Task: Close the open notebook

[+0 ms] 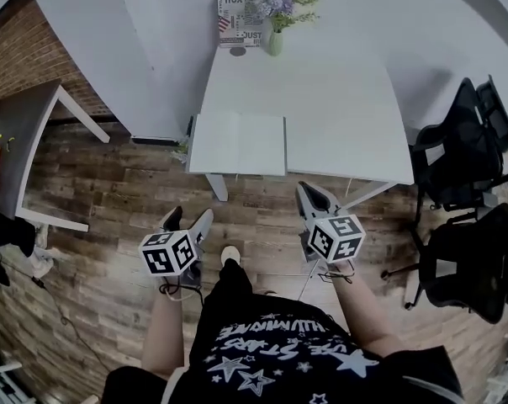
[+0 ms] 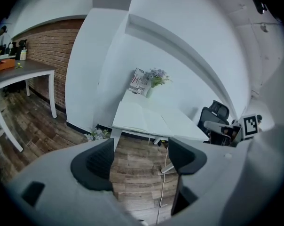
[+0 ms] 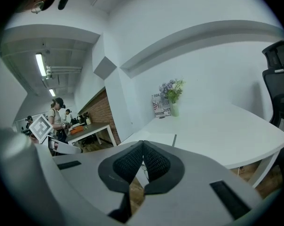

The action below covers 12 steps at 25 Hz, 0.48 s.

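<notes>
The open notebook (image 1: 237, 143) lies flat, white pages up, on the front left corner of the white table (image 1: 338, 116). Both grippers hang over the wooden floor, short of the table and apart from the notebook. My left gripper (image 1: 188, 221) stands open with nothing between its dark pads (image 2: 92, 164); the notebook (image 2: 141, 117) shows ahead of it, past the gap. My right gripper (image 1: 313, 199) is shut, its pads (image 3: 132, 163) pressed together on nothing. Just beyond its tips I see the notebook (image 3: 157, 139) on the table's near corner.
A vase of flowers (image 1: 276, 17) and a printed sign (image 1: 239, 20) stand at the table's far edge. Black office chairs (image 1: 468, 200) crowd the right side. A grey table (image 1: 23, 146) and brick wall are at the left. People (image 3: 57, 114) stand in the distance.
</notes>
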{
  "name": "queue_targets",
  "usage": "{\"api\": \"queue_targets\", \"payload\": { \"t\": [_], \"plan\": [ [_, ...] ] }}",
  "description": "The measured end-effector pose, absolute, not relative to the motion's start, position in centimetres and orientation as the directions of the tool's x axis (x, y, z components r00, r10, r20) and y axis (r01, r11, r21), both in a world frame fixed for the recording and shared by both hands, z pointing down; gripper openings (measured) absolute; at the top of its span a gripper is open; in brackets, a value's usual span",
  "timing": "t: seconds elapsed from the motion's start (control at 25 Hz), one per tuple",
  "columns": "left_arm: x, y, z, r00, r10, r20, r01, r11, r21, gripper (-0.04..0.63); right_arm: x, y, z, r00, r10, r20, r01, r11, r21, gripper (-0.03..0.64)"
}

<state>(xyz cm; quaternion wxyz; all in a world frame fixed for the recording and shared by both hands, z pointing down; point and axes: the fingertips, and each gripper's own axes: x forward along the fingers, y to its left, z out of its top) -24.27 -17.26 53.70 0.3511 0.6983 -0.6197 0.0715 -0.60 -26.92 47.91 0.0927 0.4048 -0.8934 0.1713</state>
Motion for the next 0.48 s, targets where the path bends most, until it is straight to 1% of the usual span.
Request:
{"api": "queue_targets", "payload": {
  "t": [0.2,0.48],
  "plan": [
    [-26.7,-20.7,55.1,0.27,-0.786,0.557,-0.907,-0.012,0.422,0.368,-4.0,-30.2,48.2,-0.637,-0.697,0.331,-0.77,0.595,-0.23,0.002],
    [-30.1,-24.9,57.5,0.296,-0.776,0.558,-0.883,0.001,0.469,0.367,-7.0,-33.4,48.8,-0.61,-0.701,0.369,-0.789,0.578,-0.205,0.002]
  ]
}}
